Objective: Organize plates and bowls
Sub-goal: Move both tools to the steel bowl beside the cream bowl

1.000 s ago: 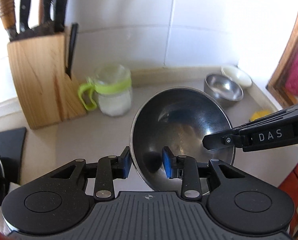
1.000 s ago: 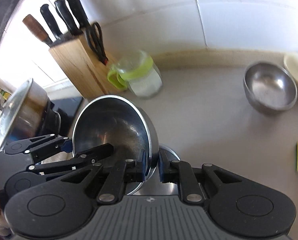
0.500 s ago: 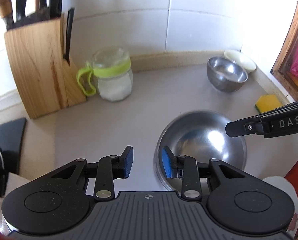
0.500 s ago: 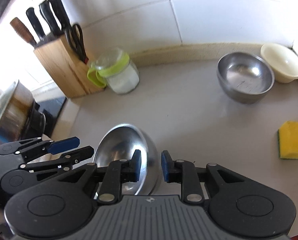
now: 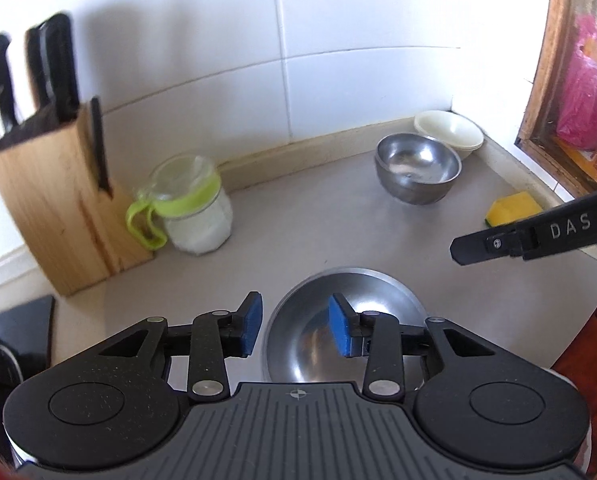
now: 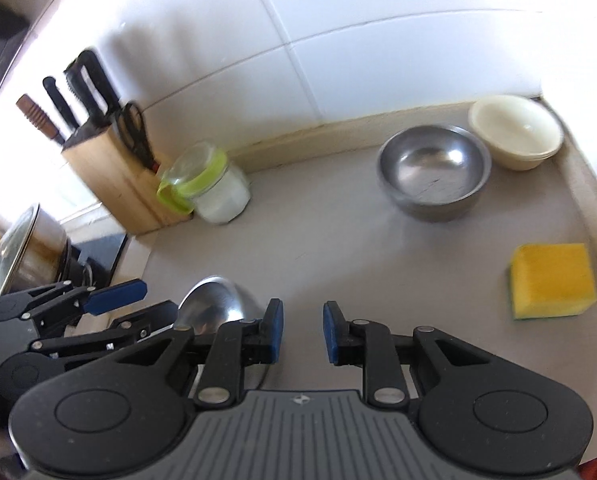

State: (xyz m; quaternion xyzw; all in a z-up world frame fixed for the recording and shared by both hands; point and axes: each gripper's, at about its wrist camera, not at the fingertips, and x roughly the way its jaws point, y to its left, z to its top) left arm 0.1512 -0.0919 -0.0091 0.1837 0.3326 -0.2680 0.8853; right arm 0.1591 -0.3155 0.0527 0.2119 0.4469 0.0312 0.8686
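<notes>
Released since the earlier frames, the near steel bowl (image 5: pixel 344 326) sat upright on the counter (image 5: pixel 310 232), and both grippers had pulled back from it. Going left to right, the left gripper (image 5: pixel 294 330) had its jaws spread, straddling the bowl's rim at 6 o'clock. The right gripper (image 6: pixel 301 334) was parted too, holding nothing, the bowl at its 9 o'clock. At 1 o'clock stood a second steel bowl (image 6: pixel 434 172) touching cream bowls (image 6: pixel 514 136), a sponge (image 6: pixel 552 280) nearer.
</notes>
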